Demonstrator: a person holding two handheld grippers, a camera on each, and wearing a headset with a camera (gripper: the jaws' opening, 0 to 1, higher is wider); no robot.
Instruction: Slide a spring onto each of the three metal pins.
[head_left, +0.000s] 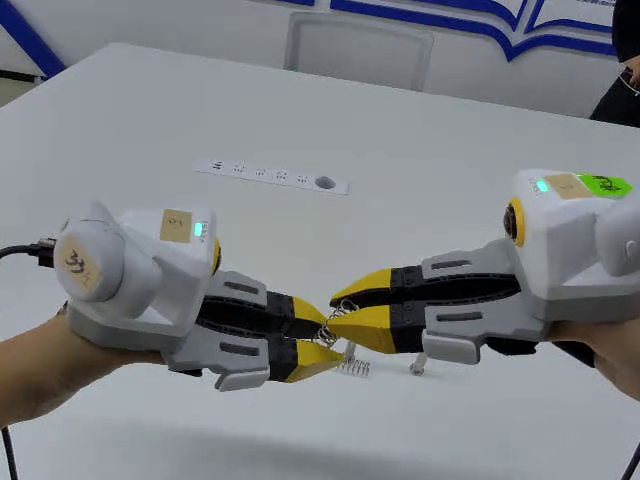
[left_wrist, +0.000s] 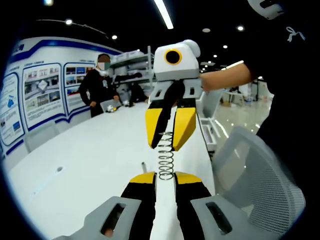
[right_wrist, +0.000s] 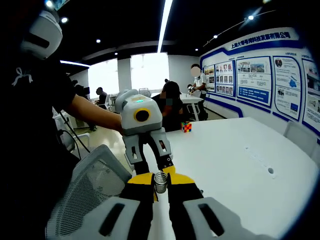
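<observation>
Standing by the table (head_left: 150, 130), what I see is both tools held low and level, pointed straight at each other so the yellow tips meet nose to nose just above the surface. The left hand-held gripper (head_left: 322, 335) comes in from the left with the person's forearm (head_left: 40, 375) lying close to the tabletop. The right hand-held gripper (head_left: 338, 305) comes in from the opposite side, angled slightly down toward the meeting point.

Between them is a spring (head_left: 336, 314), bridging tip to tip. In the left gripper view it runs from that gripper's own jaws up into the other pair (left_wrist: 166, 159). In the right gripper view you look at it end-on, sitting between the yellow tips (right_wrist: 160, 182). Both pairs of jaws look pinched in on it, one at each end.

Down on the table just below the tips lies a second spring (head_left: 352, 367), on its side. Near it, under the right tool, a metal pin (head_left: 418, 366) stands upright, with no spring on it.
</observation>
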